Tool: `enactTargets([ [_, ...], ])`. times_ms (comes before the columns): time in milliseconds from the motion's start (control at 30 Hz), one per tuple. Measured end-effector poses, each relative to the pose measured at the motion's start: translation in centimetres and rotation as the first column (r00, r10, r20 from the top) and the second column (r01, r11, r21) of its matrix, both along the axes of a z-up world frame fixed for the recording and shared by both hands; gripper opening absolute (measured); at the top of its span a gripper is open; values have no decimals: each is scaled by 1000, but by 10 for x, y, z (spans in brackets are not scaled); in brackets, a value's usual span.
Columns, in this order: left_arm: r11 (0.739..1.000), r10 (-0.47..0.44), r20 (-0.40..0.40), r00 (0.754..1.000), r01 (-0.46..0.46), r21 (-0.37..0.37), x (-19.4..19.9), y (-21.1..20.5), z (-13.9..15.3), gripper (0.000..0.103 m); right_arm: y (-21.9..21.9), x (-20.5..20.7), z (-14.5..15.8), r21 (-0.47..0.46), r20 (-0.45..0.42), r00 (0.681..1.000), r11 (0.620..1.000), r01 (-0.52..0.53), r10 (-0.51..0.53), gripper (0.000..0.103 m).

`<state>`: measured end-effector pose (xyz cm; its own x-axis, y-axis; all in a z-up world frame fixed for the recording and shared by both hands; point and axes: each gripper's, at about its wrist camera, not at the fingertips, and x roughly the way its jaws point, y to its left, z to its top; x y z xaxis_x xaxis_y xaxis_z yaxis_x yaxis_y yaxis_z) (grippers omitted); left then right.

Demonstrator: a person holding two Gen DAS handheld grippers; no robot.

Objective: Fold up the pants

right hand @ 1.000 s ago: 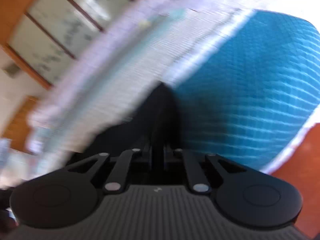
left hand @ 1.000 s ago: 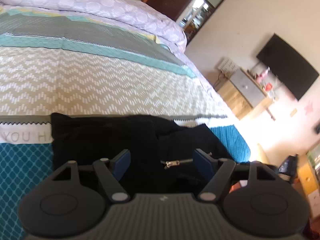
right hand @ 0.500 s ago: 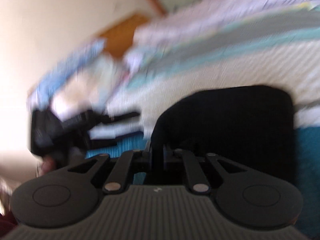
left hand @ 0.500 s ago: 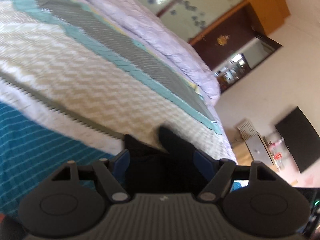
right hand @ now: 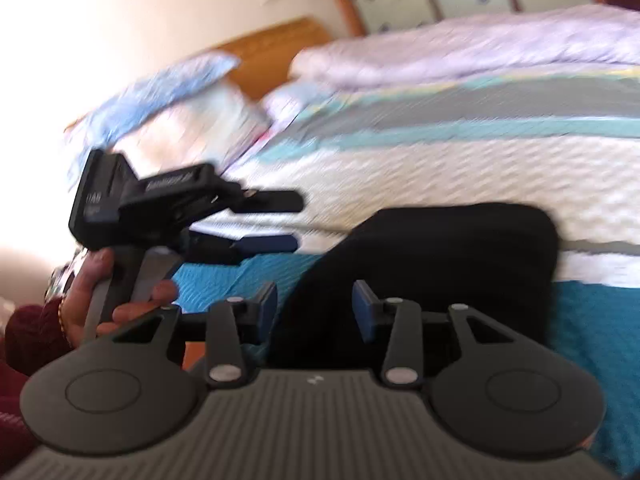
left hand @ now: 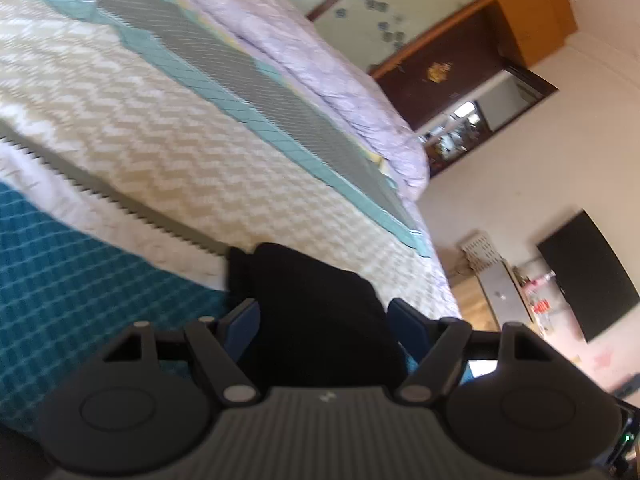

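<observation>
Seen only in right wrist view: the left gripper (right hand: 294,220) from the side, held by a hand (right hand: 100,292) w/ a dark red sleeve (right hand: 32,328), plus pillows (right hand: 168,116) and a wooden headboard (right hand: 276,52) at the bed's head. Seen only in left wrist view: a dark TV (left hand: 588,276) on the wall, a low wooden cabinet (left hand: 484,292) under it, a dark door (left hand: 444,76).

Black pants (right hand: 432,276) folded into a compact bundle, lying on the bedspread (right hand: 440,168) at the border of the teal part and the white zigzag part, near the bed's foot edge. In right wrist view the long axis runs approx. left-right across the frame, one rounded end toward the right. In left wrist view the pants (left hand: 316,312) run away from the camera, toward the lilac duvet (left hand: 320,68). Waist vs. leg end: cannot tell, image blurred.

Left gripper (left hand: 324,318): jaws wide apart, pants between them, pads not pressing the cloth. Right gripper (right hand: 316,304): jaws opening, pants in the gap and just beyond, blue pads (right hand: 364,308) clear of the fabric on both sides.
</observation>
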<state>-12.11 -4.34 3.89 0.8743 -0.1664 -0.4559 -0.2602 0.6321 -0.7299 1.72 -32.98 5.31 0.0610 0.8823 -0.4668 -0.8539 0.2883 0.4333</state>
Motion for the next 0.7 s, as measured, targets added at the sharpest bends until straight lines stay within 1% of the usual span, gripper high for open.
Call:
enactTargets([
  [67, 1000, -29, 18, 999, 29, -1, 5, -10, 6, 73, -20, 10, 1, 8, 2, 997, 997, 76, -76, 44],
  [100, 999, -46, 29, 999, 46, 1, 6, -15, 9, 73, -29, 15, -1, 11, -3, 994, 994, 112, -112, 40],
  [133, 998, -66, 40, 997, 66, 5, 8, -20, 12, 73, -34, 20, -3, 14, -15, 990, 990, 142, -142, 33],
  [200, 994, -112, 55, 992, 112, 17, 14, -32, 17, 73, -41, 25, -13, 8, -64, 985, 987, 159, -158, 28],
  [300, 984, -175, 24, 984, 174, 41, 20, -48, 12, 73, -29, 26, -33, -27, -114, 985, 992, 125, -127, 28],
  [367, 980, -190, -38, 981, 192, 48, 21, -53, 1, 72, -17, 24, -43, -92, -134, 986, 991, 92, -104, 29],
  [400, 979, -198, -78, 977, 201, 37, 19, -53, -7, 65, -15, 21, -47, -120, -129, 988, 990, 70, -85, 30],
  [433, 973, -227, -97, 969, 230, 21, 16, -54, -13, 62, -13, 16, -47, -129, -126, 991, 991, 24, -40, 30],
  [467, 961, -275, -104, 956, 277, 12, 11, -55, -18, 61, -12, 13, -45, -134, -124, 992, 991, -27, 10, 30],
  [500, 947, -313, -124, 942, 320, 37, 4, -58, -20, 59, -14, 10, -42, -147, -103, 994, 987, -59, 44, 30],
  [567, 921, -349, -195, 917, 374, 109, -11, -65, -22, 59, -16, 6, -37, -199, -44, 996, 976, -87, 79, 29],
  [600, 913, -357, -220, 908, 389, 121, -17, -65, -22, 59, -18, 7, -34, -212, -33, 996, 973, -90, 85, 29],
  [633, 912, -358, -237, 903, 393, 120, -23, -63, -23, 59, -20, 9, -31, -215, -29, 996, 973, -88, 84, 30],
  [700, 918, -344, -240, 908, 378, 116, -33, -59, -17, 60, -24, 12, -23, -200, -14, 997, 977, -71, 70, 31],
])
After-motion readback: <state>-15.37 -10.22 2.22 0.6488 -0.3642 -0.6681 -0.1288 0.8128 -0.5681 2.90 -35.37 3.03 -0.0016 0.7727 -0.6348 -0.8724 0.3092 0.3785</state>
